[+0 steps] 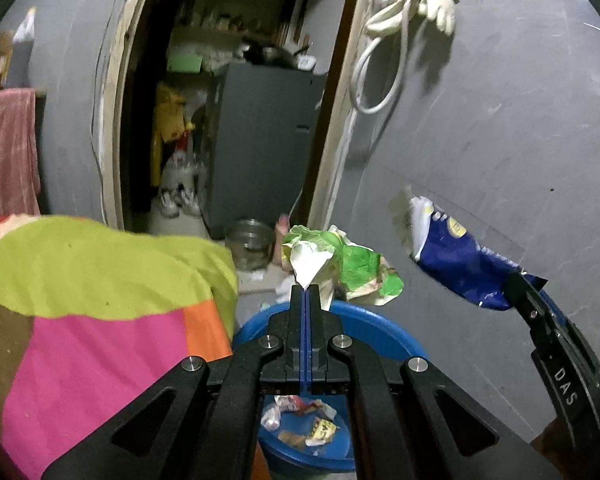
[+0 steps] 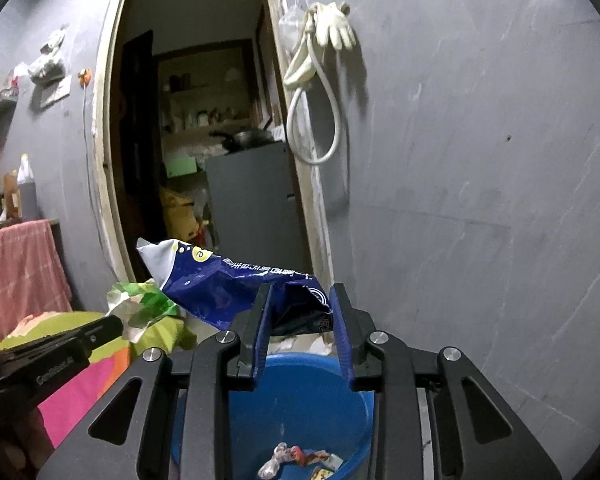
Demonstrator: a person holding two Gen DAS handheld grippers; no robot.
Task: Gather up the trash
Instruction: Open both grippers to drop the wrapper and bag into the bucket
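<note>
My left gripper (image 1: 306,289) is shut on a crumpled green and white wrapper (image 1: 352,264), held above the far rim of a blue bucket (image 1: 384,334). The right gripper (image 2: 301,294) grips the crumpled end of a blue snack bag (image 2: 220,288) between its blue pads, also over the bucket (image 2: 300,396). The bag (image 1: 456,260) sticks out to the left of the right gripper (image 1: 518,286) in the left wrist view. In the right wrist view the left gripper (image 2: 114,325) comes in from the left with the wrapper (image 2: 148,304). Several small wrappers (image 1: 300,420) lie on the bucket's bottom.
A bed with a green, pink and orange sheet (image 1: 80,280) stands left of the bucket. Behind is a grey wall (image 2: 480,200) and an open doorway with a grey cabinet (image 1: 268,140) and a metal pot (image 1: 252,240) on the floor. A hose and glove (image 1: 416,8) hang on the wall.
</note>
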